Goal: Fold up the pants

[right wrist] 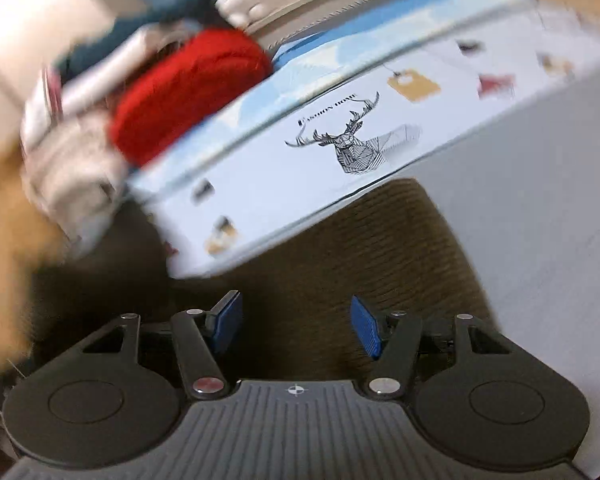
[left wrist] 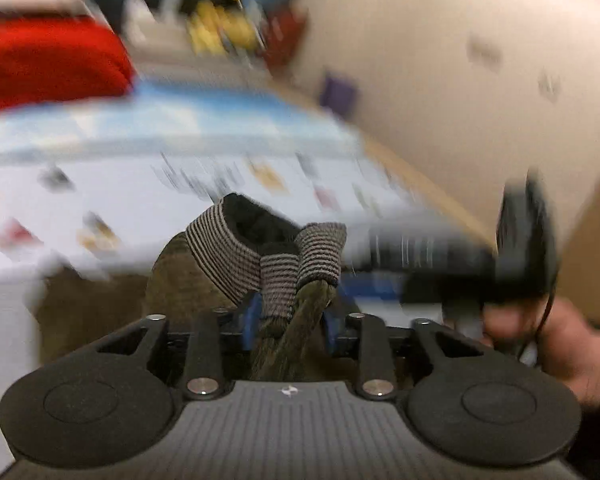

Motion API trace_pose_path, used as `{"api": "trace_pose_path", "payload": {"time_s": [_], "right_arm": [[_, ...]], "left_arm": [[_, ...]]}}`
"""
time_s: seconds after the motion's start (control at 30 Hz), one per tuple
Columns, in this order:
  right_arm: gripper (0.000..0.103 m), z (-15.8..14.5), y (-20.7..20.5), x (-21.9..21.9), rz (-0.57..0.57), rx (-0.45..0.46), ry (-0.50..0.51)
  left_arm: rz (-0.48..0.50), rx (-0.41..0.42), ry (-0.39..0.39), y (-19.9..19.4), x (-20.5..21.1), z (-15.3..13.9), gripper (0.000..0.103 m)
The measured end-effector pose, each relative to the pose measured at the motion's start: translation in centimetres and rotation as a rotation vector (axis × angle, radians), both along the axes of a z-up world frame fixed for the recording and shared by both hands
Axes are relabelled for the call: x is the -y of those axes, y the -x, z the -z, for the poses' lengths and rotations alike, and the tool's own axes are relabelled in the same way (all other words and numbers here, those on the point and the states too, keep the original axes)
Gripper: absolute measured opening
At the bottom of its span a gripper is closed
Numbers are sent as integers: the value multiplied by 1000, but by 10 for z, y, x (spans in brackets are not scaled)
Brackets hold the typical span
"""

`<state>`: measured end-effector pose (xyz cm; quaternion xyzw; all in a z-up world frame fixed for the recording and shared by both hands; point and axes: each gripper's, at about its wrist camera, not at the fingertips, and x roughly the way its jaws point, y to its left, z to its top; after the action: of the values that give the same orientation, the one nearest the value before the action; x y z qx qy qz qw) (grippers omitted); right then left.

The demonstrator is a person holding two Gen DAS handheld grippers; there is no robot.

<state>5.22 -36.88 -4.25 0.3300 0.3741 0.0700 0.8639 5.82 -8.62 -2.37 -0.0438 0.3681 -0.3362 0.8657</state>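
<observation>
Left tool grips the pants cuffs; right tool wide, empty. Folding seems half done.

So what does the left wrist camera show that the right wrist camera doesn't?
Only the left wrist view shows the left gripper closed on the olive pants near their striped ribbed cuffs, with a hand holding another black gripper at the right edge. Only the right wrist view shows the right gripper open and empty above the ribbed olive fabric, plus a deer-head drawing on the sheet. Both show the white printed sheet and the red bundle.
</observation>
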Motion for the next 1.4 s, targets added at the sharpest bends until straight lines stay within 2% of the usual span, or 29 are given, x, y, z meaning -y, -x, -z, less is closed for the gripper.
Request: {"api": "trace_pose_path", "payload": {"time_s": [0.07,0.13,0.23,0.3,0.4,0.47,0.6,0.67,0.73,0.8,0.93,0.97,1.0,1.07,1.1,1.13,1.3,1.33,1.4], "right_arm": [[67,8,2,11,32,-30,-60],[68,19,-2,16,42,-92,-63],[68,36,-7,8,13,-167,-26],[68,43,-11,-1,-16,-207,17],[69,49,-18,-15,-45,-230,28],[70,52,-20,-20,-42,-244,25],[70,51,-25,-26,-29,-256,16],[70,45,-23,-21,47,-244,57],[70,43,-19,-7,139,-238,-3],[70,42,-17,2,168,-218,-81],[84,46,-21,-10,44,-204,-204],[88,44,-23,-17,-3,-191,-207],[92,41,-26,-25,-44,-183,-165],[95,41,-31,-42,-117,-227,29],[95,46,-32,-48,-117,-262,116],[96,50,-31,-50,-105,-281,158],[98,49,-36,-57,-108,-282,170],[97,49,-35,-57,-109,-279,169],[68,48,-33,-55,-144,-242,132]], "left_arm": [[-12,-37,14,-6,8,6,63],[-49,-45,54,-12,-3,5,66],[-139,-71,51,-26,-27,8,66],[-212,-124,4,-36,-42,18,66],[-285,-220,-83,-44,-65,40,65],[-315,-253,-129,-43,-79,47,65],[-333,-282,-126,-40,-103,52,65],[-331,-282,-124,-40,-107,51,65],[-327,-279,-133,-34,-104,48,65],[-316,-270,-149,-33,-102,49,65],[-304,-268,-169,-34,-99,52,65],[-304,-269,-170,-34,-99,52,65],[-304,-269,-169,-34,-99,53,65],[-304,-268,-171,-34,-98,53,65],[-302,-267,-169,-33,-99,53,65],[-302,-267,-167,-33,-99,52,65],[-334,-255,-159,-35,-102,50,65],[-349,-250,-155,-36,-103,49,65],[-387,-239,-147,-38,-106,47,65]]}}
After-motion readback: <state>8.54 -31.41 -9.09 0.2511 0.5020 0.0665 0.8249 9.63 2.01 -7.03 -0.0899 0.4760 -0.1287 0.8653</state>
